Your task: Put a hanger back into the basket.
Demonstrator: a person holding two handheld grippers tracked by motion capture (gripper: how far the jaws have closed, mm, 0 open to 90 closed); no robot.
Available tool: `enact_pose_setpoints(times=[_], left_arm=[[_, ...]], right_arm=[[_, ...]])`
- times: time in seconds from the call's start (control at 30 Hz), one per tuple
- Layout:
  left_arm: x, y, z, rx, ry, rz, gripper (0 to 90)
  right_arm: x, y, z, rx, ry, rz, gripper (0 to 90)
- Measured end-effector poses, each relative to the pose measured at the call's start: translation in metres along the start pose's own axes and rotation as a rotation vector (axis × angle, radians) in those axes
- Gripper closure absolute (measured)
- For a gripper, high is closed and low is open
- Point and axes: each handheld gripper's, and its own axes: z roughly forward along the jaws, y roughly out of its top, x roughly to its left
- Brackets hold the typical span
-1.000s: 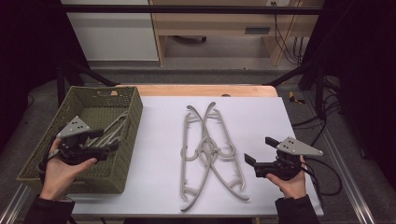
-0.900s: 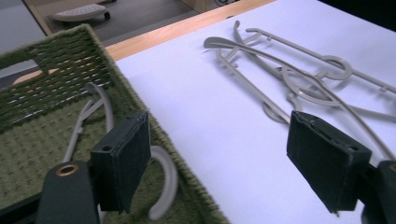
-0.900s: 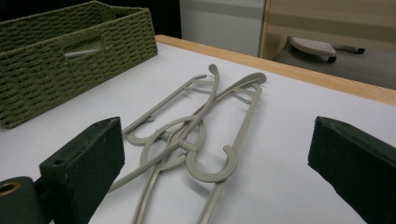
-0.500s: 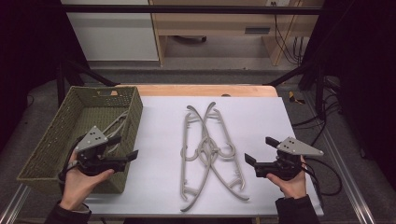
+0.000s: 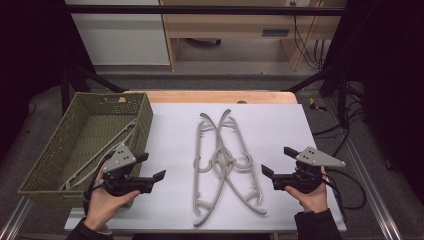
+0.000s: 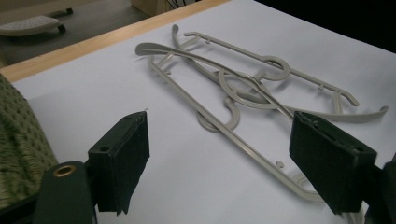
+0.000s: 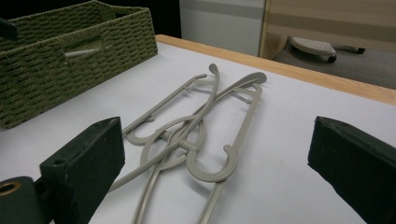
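Hangers: a tangled pile of grey plastic hangers lies at the middle of the white table top, its long axis running from 12 to 6 o'clock, the hooks interlocked at the centre; none is lifted or touched.
Left gripper: the left gripper sits at 9 o'clock of the pile, just off the basket's near right corner, pointing toward the hangers; jaws spread wide with nothing between them (bare white surface shows in the gap).
Right gripper: the right gripper sits at 3 o'clock of the pile, pointing at it; released, jaws wide apart and empty.
Basket: a green woven basket stands at the table's left edge, at 9 to 10 o'clock of the pile, with one more grey hanger lying inside it.
Open room: a bare strip of table lies between each gripper and the pile; wider bare surface at 1 to 2 o'clock.
Edges: a wooden strip bounds the far side; the pile's lowest tips come near the front edge at 6 o'clock.
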Motion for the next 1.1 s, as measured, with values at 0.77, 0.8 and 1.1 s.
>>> enact_pose_setpoints(times=[0.77, 0.8, 1.1], left_arm=[[-0.021, -0.03, 0.052, 0.111, -0.068, 0.015, 19.9], [-0.02, -0.031, 0.053, 0.114, -0.068, 0.016, 19.9], [-0.014, -0.029, 0.049, 0.096, -0.071, 0.004, 19.9]], right_arm=[[0.015, -0.002, 0.025, 0.094, 0.001, -0.014, 6.1], [0.017, -0.001, 0.027, 0.101, -0.001, -0.018, 6.0], [0.036, 0.001, 0.049, 0.165, 0.027, 0.0, 8.3]])
